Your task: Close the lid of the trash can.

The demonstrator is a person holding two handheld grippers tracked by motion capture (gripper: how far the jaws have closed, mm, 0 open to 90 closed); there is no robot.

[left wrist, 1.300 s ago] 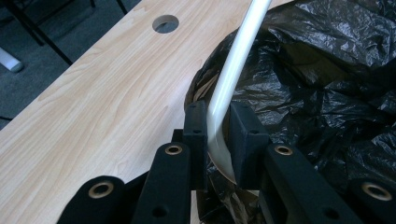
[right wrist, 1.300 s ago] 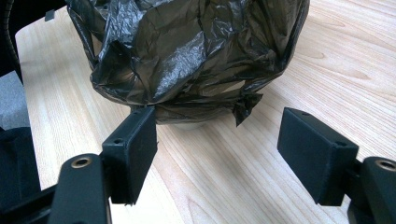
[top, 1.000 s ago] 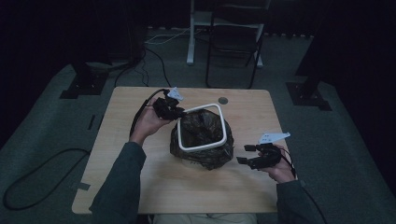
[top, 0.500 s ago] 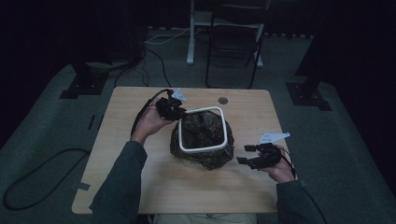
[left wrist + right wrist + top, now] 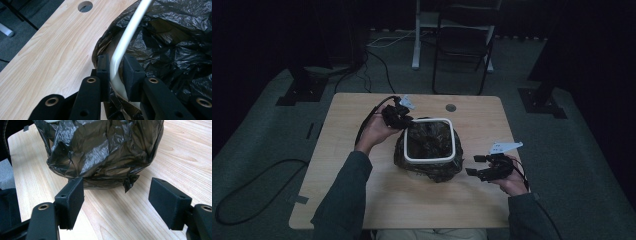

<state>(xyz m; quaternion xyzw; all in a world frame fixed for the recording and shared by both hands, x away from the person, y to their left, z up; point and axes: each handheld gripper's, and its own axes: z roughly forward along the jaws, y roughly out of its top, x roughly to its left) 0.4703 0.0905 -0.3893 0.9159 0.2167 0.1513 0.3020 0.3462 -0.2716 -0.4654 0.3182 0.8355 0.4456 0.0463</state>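
A small bin lined with a black plastic bag (image 5: 427, 172) stands mid-table, with a white rim frame (image 5: 430, 160) around its mouth. My left gripper (image 5: 404, 120) is at the frame's far left corner. In the left gripper view the white rim (image 5: 130, 30) runs between its pads (image 5: 103, 67), which have just been opening and sit close on either side, so the left gripper (image 5: 116, 62) is open. My right gripper (image 5: 474, 165) rests to the right of the bin. It (image 5: 117, 195) is open and faces the bag (image 5: 100, 150) with nothing between its pads.
The wooden table (image 5: 342, 165) has a round cable hole (image 5: 451, 107) near its far edge, seen as well in the left gripper view (image 5: 85, 6). A dark chair (image 5: 462, 45) and stand legs are on the floor beyond. Cables trail at the left.
The white rim has settled squarer over the bag than a second ago. My left gripper has shifted slightly along the rim's corner. The right gripper has stayed still.
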